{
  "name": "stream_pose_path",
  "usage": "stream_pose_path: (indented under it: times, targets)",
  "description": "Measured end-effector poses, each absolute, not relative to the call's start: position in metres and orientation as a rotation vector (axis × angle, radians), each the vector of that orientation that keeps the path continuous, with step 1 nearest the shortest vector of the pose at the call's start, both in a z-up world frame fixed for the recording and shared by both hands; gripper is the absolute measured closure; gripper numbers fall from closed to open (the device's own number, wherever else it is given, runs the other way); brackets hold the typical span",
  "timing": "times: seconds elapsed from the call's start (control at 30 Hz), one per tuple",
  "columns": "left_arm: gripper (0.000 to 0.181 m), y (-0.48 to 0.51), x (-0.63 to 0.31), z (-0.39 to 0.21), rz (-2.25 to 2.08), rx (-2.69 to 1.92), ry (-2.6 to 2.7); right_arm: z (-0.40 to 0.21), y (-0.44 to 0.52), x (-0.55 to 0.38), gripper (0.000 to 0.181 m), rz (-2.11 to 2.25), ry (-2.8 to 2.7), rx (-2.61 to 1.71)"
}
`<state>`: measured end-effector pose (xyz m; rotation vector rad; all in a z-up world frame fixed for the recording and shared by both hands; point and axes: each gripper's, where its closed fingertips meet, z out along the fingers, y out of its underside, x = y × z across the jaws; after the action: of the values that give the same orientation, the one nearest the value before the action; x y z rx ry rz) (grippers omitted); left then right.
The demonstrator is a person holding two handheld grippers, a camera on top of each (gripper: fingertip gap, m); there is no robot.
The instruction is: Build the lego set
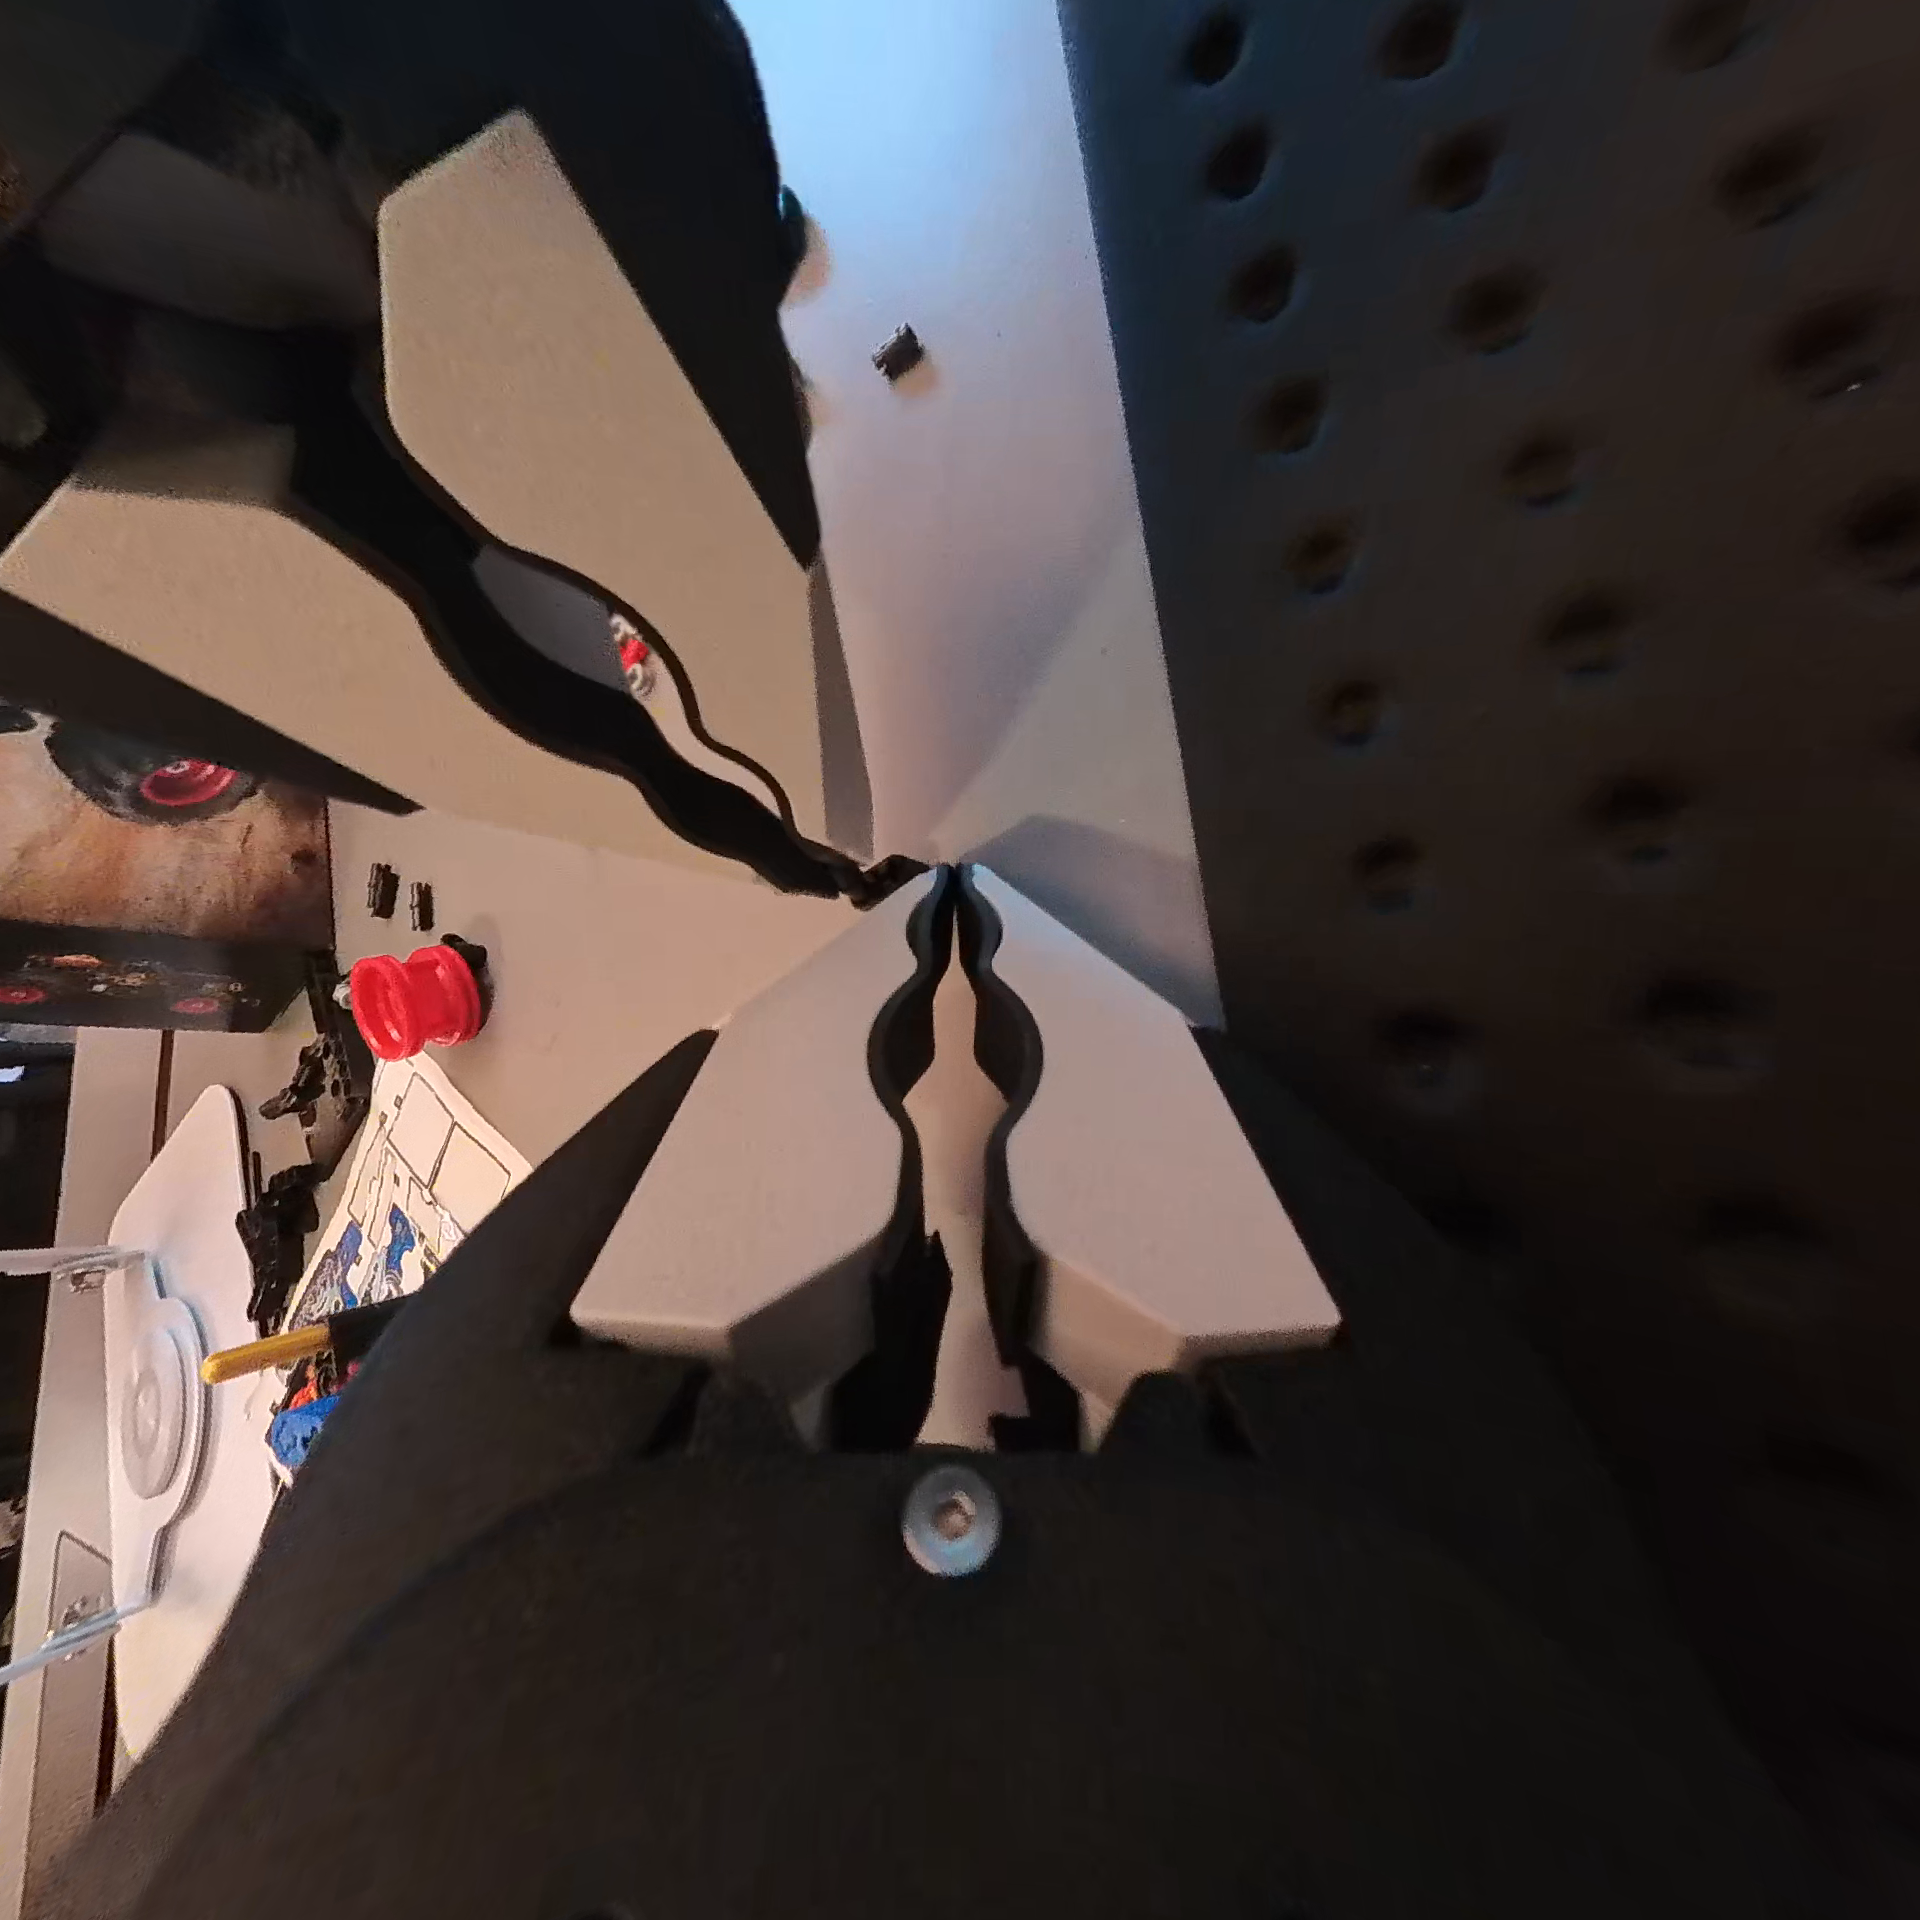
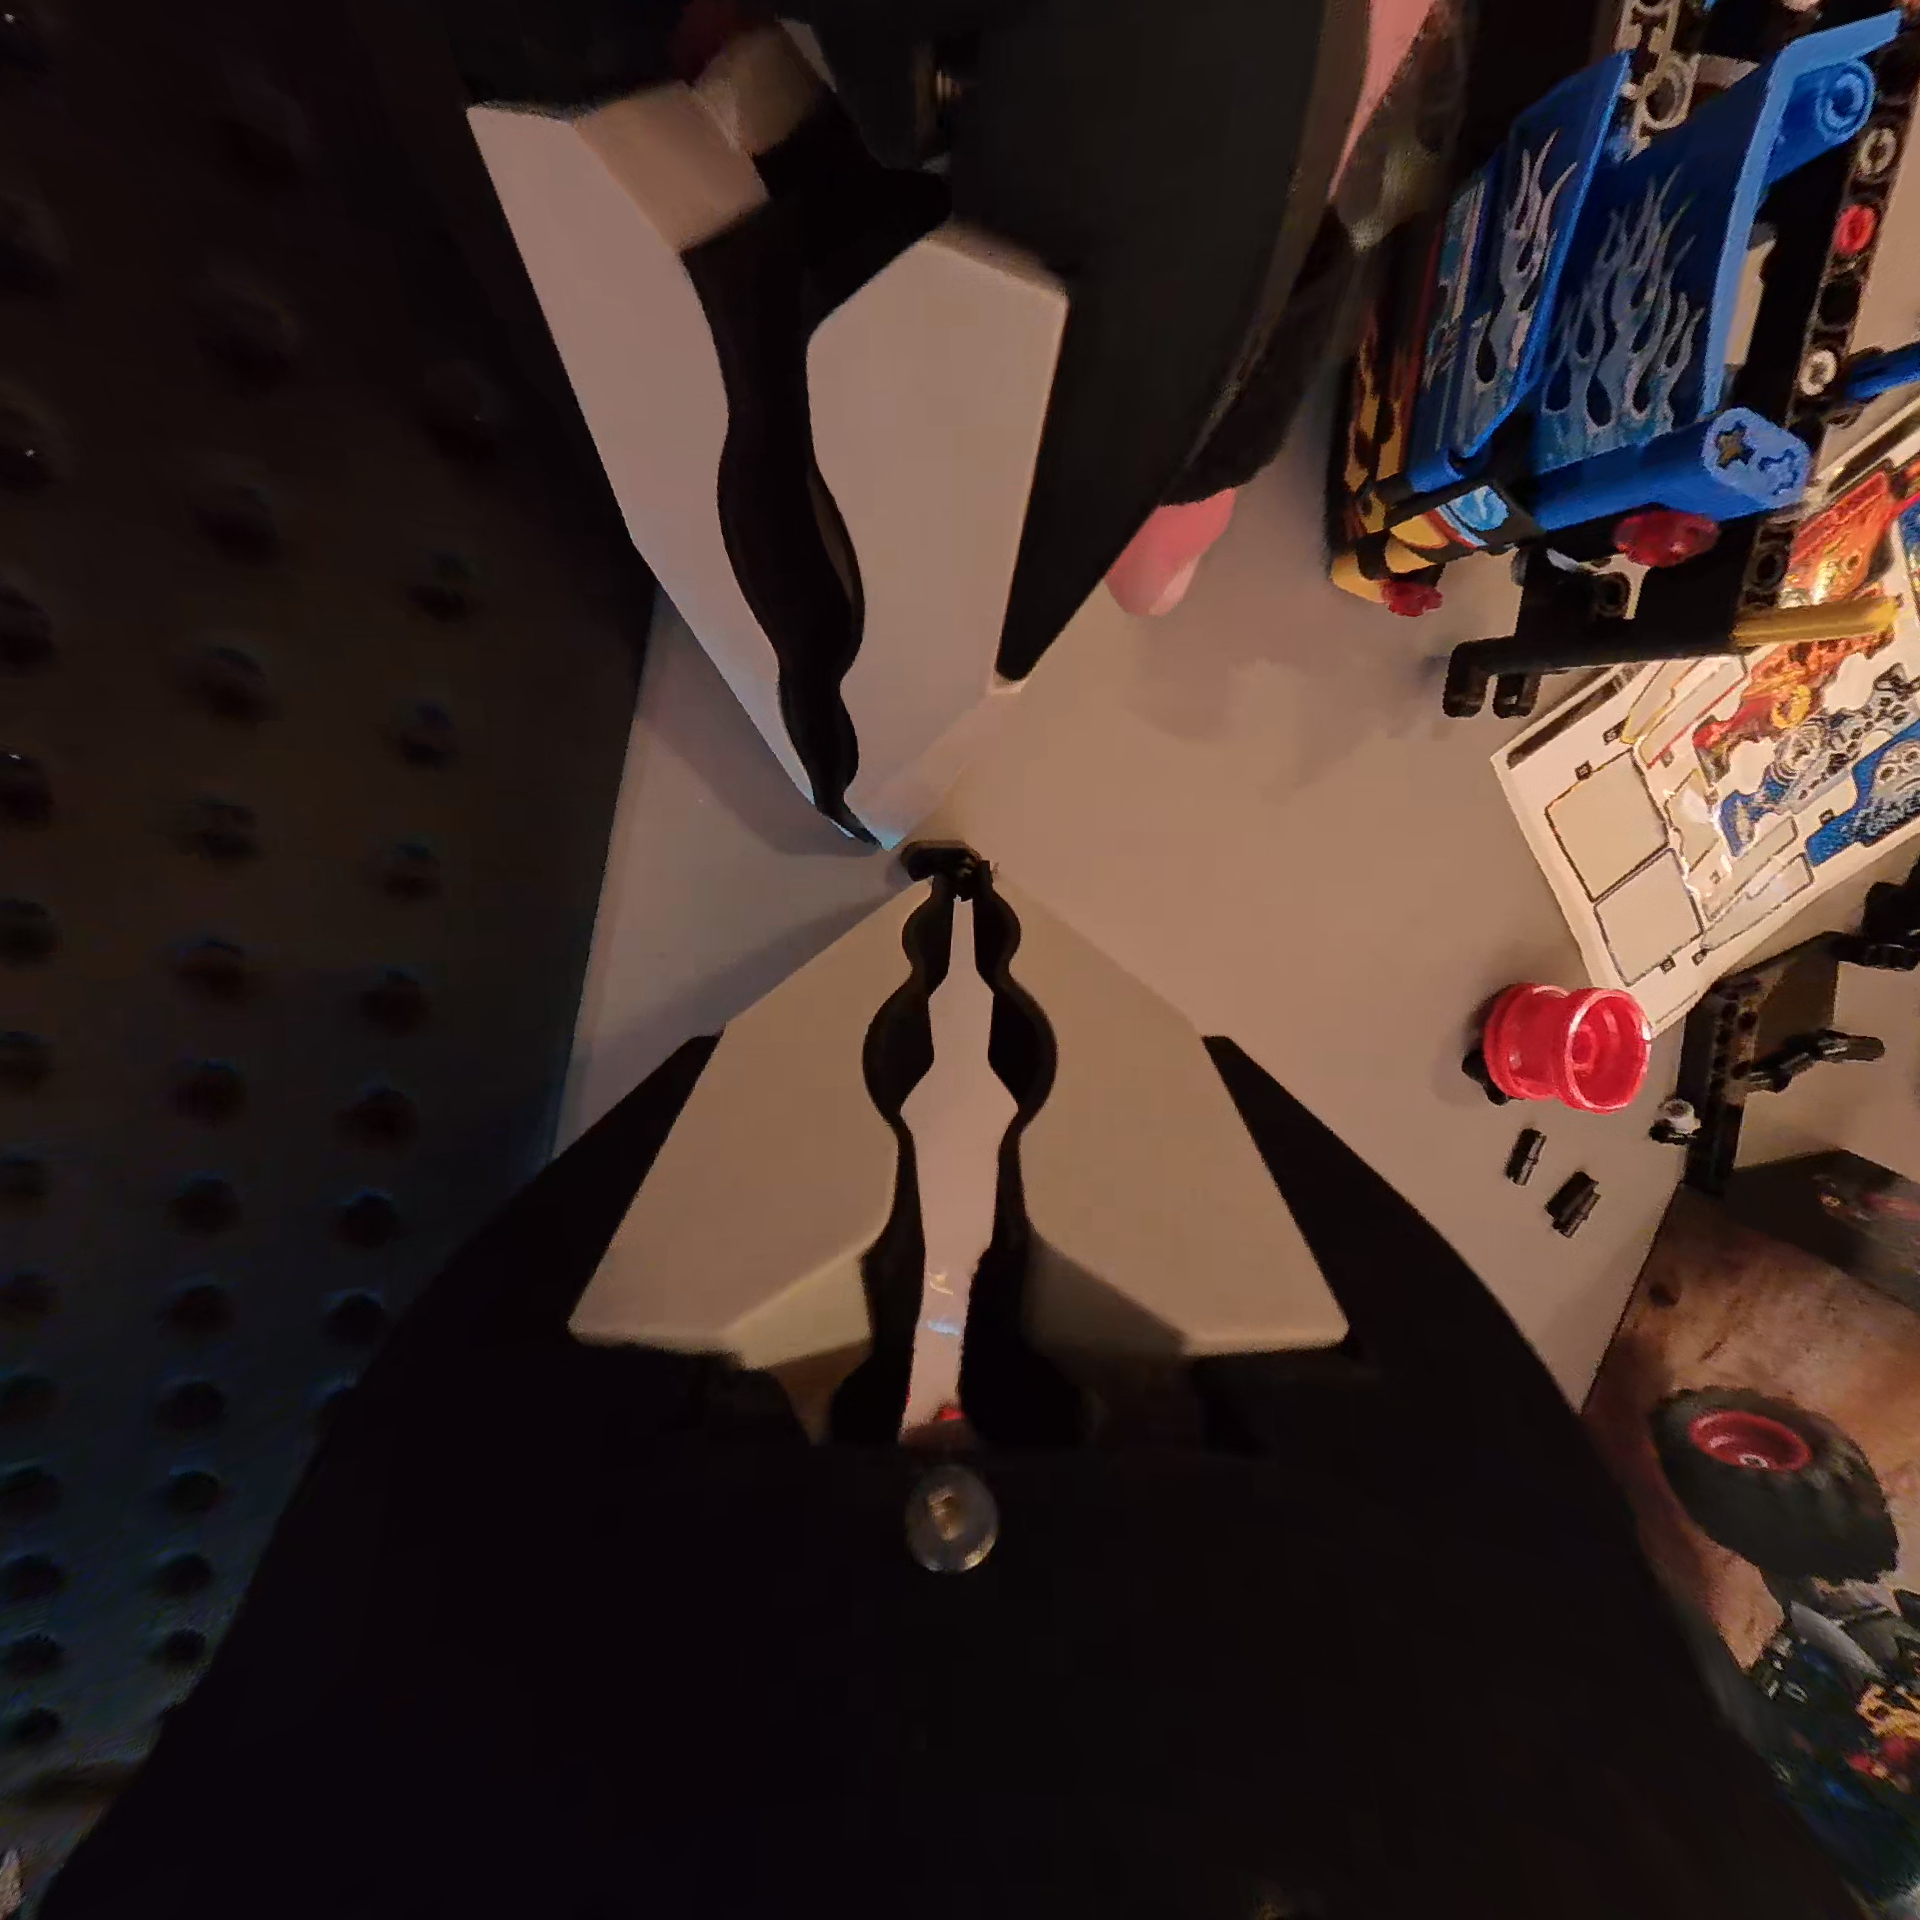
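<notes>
Black plastic tips meet over the white tabletop [image 2: 1195, 810]. The right gripper [image 2: 958, 883] has its tongs pressed nearly together, pinching a tiny black lego pin [image 2: 940, 860] at the very ends. The left gripper [image 1: 951, 883] comes nose-to-nose w/ it; its tongs are pressed together at the tips, w/ nothing visible between them. Whether the left tips actually touch the pin, can't tell.

Taking the pin as landmark, in the right wrist view: a dark perforated panel [image 2: 260, 831] fills the whole side left of it. Well off to the upper right stands the half-built blue lego truck [image 2: 1621, 312], flame stickers on its body, black beam frame, small red connectors. Just below the truck lies a sticker sheet [image 2: 1704, 821], partly peeled. Right of the pin and a bit lower sits a red wheel hub [image 2: 1569, 1047] on the table, w/ two loose black pins [image 2: 1548, 1179] just under it and a black beam assembly [image 2: 1766, 1039] beside it. Lower right corner: the lego box [image 2: 1797, 1455] w/ a monster-truck pic.

In the left wrist view another stray black pin [image 1: 900, 351] lies alone on the table, well above the tips. A fingertip of the person's hand [image 2: 1164, 561] shows upper right of the pin, near the left gripper's body.
</notes>
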<state>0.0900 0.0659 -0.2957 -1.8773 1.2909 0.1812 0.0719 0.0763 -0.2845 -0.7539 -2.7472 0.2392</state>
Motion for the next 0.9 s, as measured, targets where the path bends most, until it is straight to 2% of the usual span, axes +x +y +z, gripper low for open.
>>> stream_pose_path:
  times: [0.9]
  targets:
    - [0.181,0.0738,0.0911,-0.2980,0.185,-1.869,1.256,-0.2854,0.0768,0.0725,0.180,0.433,-2.863,-0.827]
